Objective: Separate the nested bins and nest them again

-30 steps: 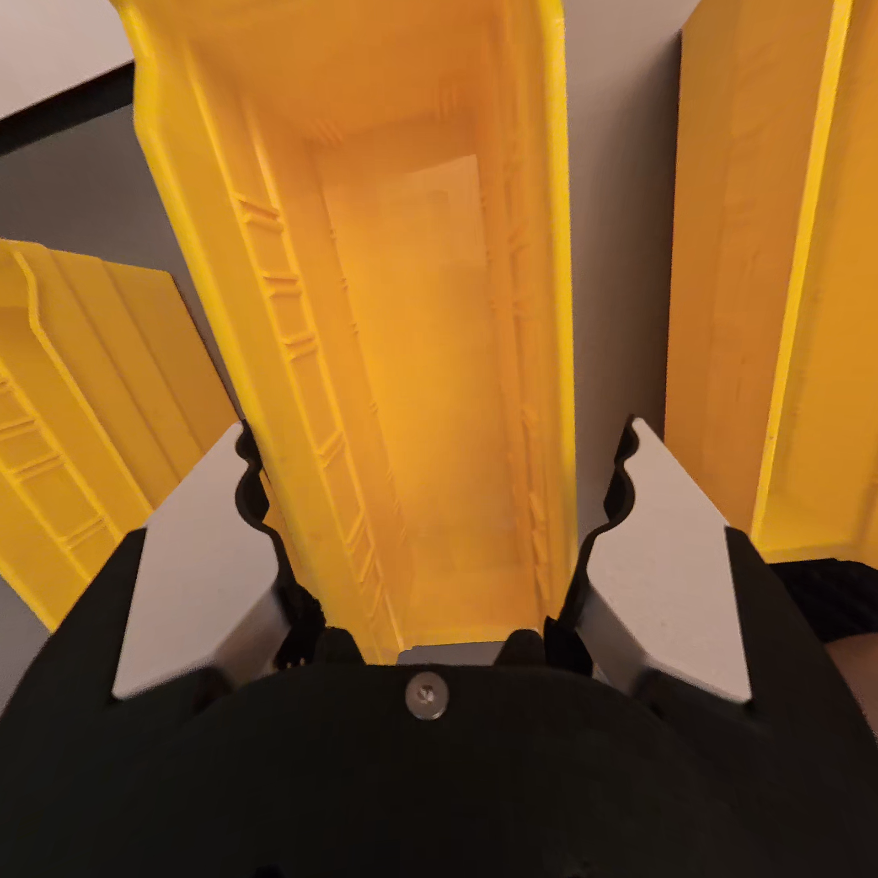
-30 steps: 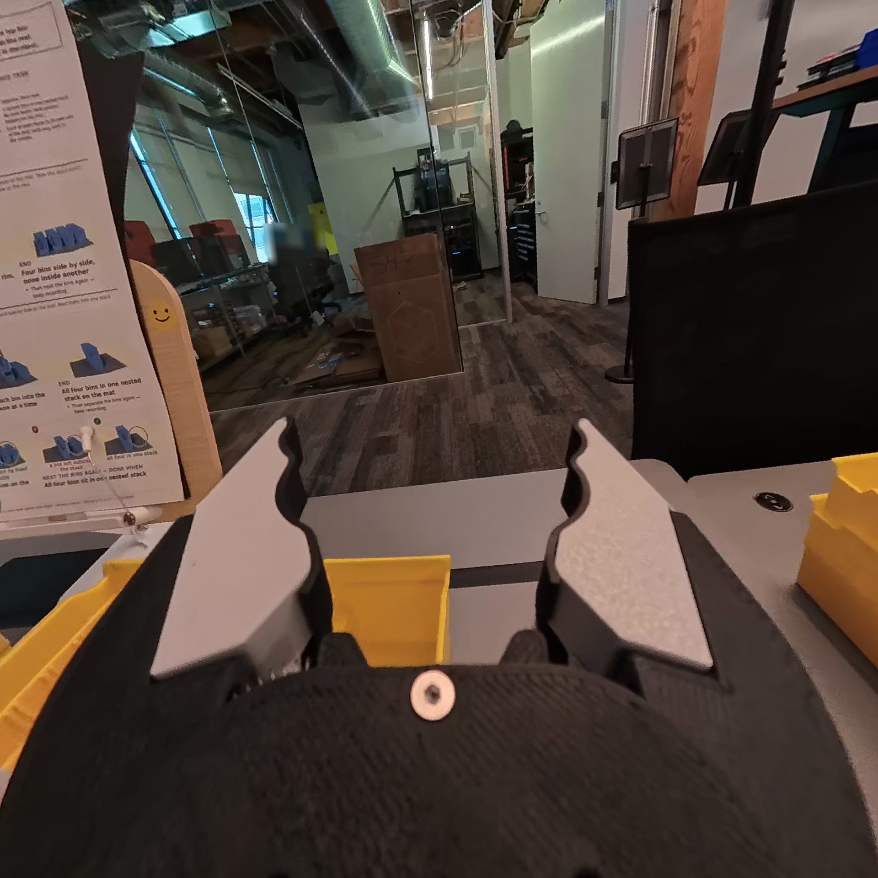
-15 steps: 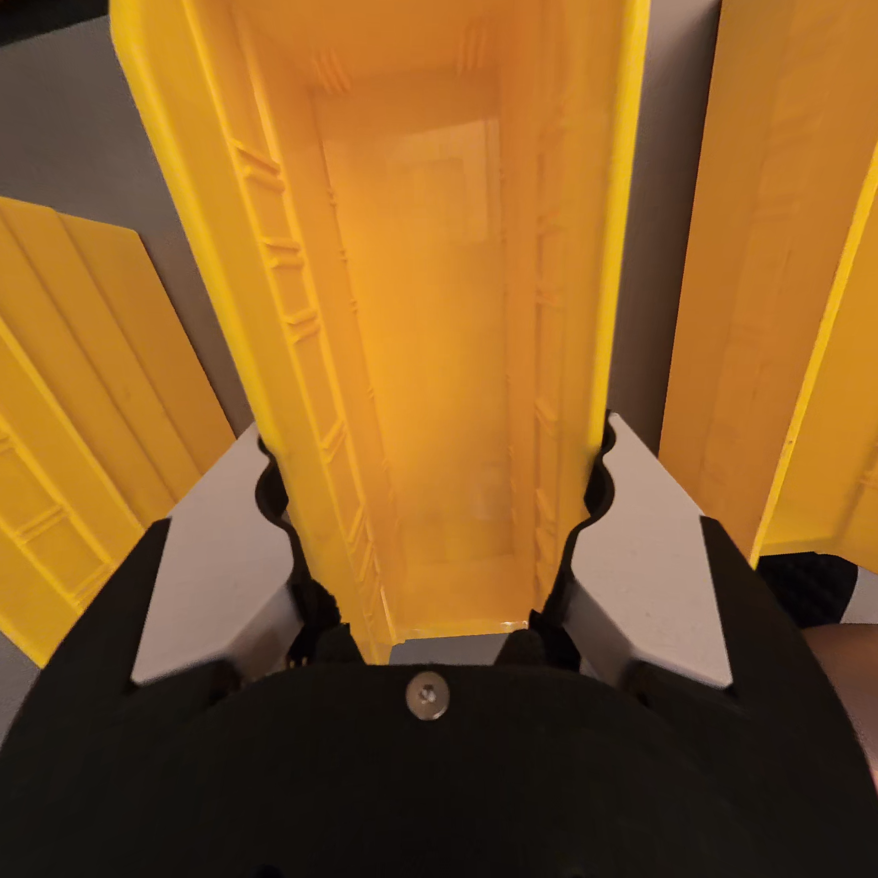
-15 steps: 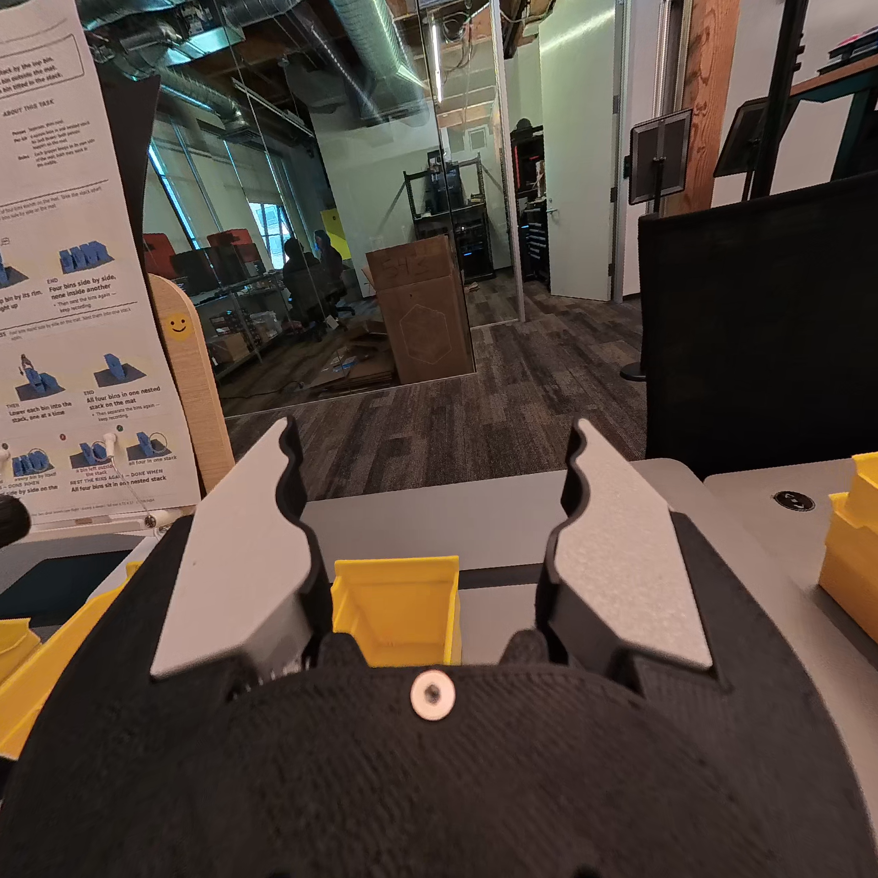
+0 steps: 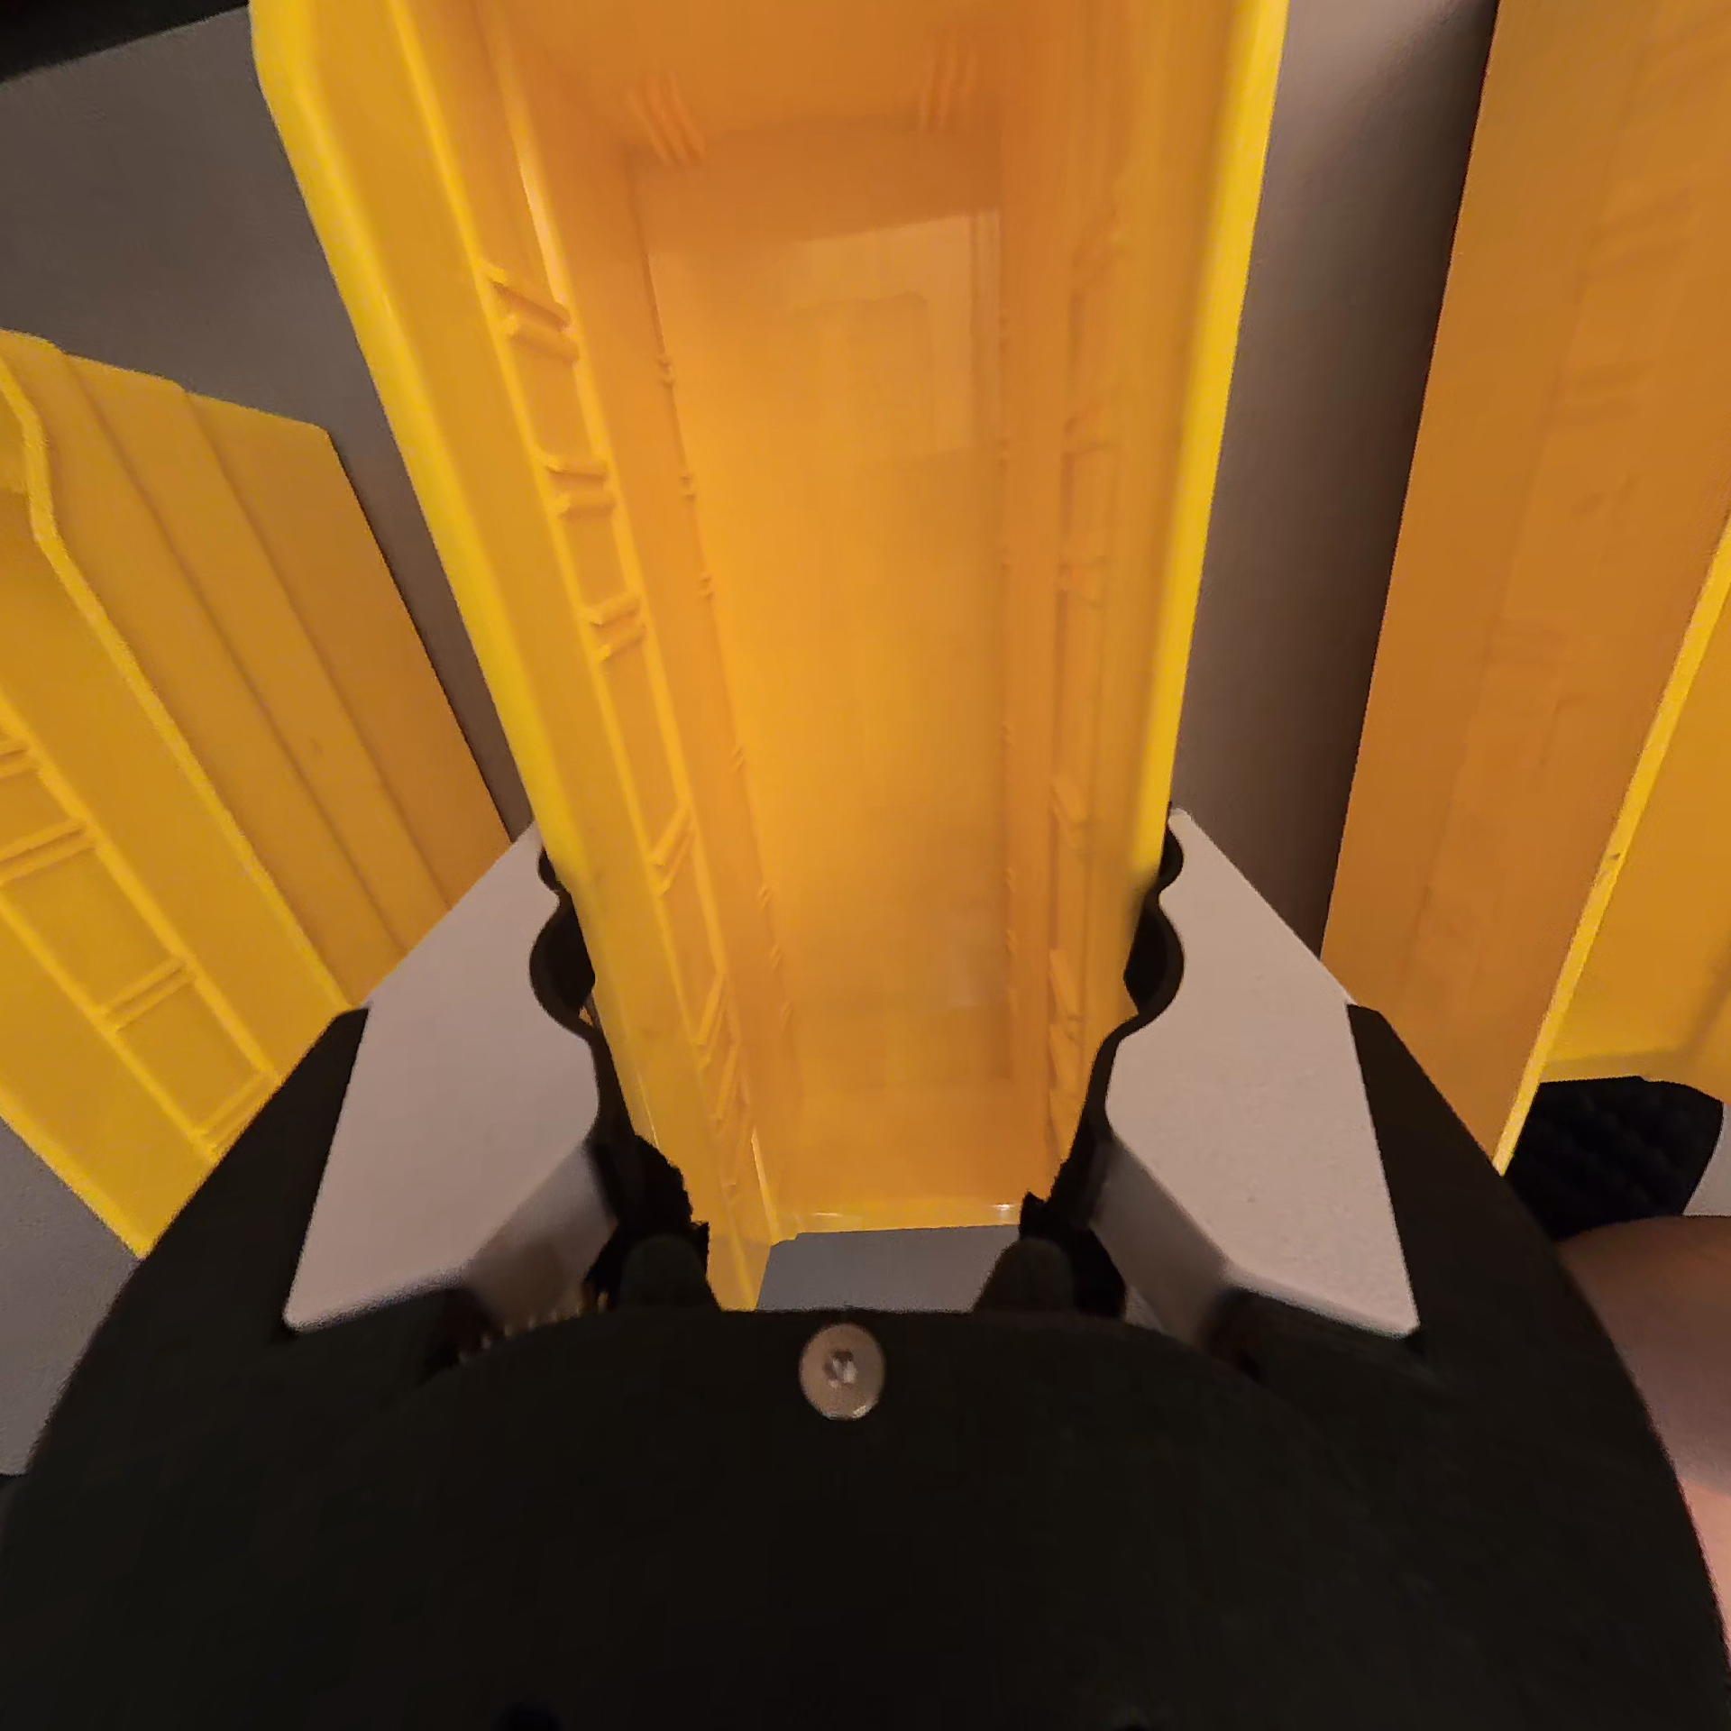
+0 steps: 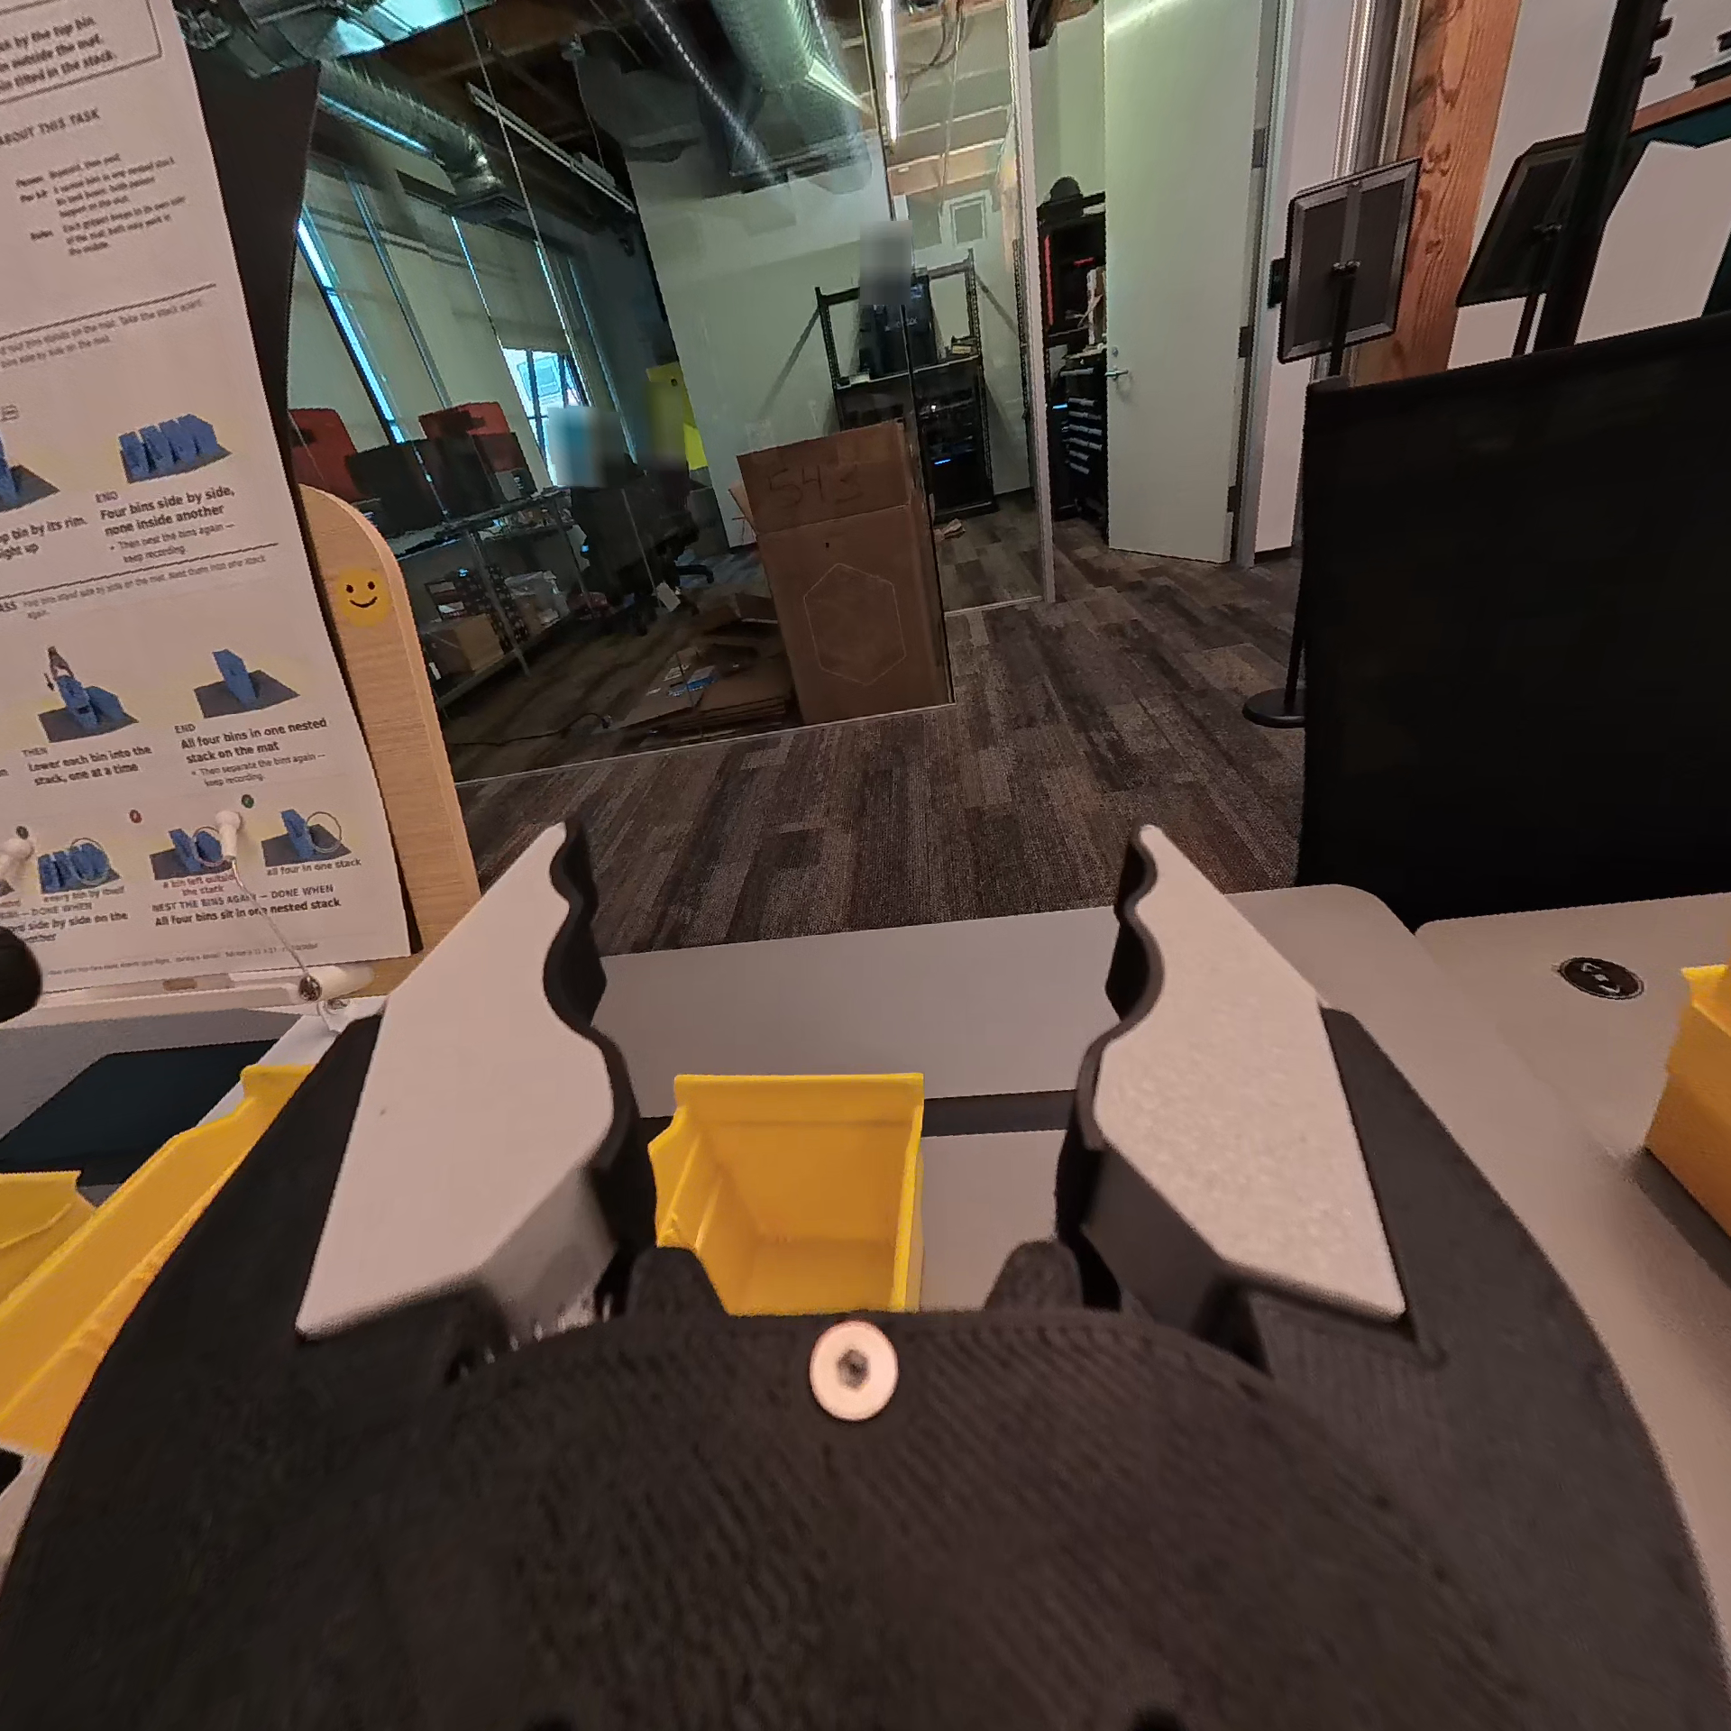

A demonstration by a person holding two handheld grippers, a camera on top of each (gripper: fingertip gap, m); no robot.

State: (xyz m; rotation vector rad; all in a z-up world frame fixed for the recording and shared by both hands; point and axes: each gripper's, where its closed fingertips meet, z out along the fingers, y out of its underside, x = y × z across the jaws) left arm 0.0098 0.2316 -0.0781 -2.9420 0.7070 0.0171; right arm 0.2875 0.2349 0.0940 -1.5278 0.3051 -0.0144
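the yellow bin point(image 5: 871, 599) fills the middle of the left wrist view, its open top facing the camera so the ribbed inner walls and the floor show, and it runs from the 6 o'clock edge near the gripper body up past 12 o'clock. the left gripper point(image 5: 857, 923) is clamped across its width: the left pad point(image 5: 562, 946) presses on the outer side of one long wall and the right pad presses on the other, with no gap showing on either side. a second yellow bin point(image 5: 159, 749) lies at 9 o'clock, apart from the held one with a strip of grey worktop point(image 5: 140, 215) between them, and a third yellow bin point(image 5: 1536, 562) stands at 3 o'clock, also apart.

in the right wrist view the right gripper point(image 6: 852, 946) hangs spread wide above the worktop point(image 6: 843, 1002), its two pads touching nothing (only carpet and worktop show between the tips). lower down, close to its body at 6 o'clock, a small yellow bin point(image 6: 796, 1190) sits with its mouth open upward. another yellow bin edge point(image 6: 1686, 1124) shows at 3 o'clock and more yellow bin plastic point(image 6: 140, 1246) at 8 o'clock. an instruction sheet point(image 6: 140, 562) stands at 9 o'clock, and a cardboard box point(image 6: 843, 571) stands on the floor beyond at 12 o'clock.
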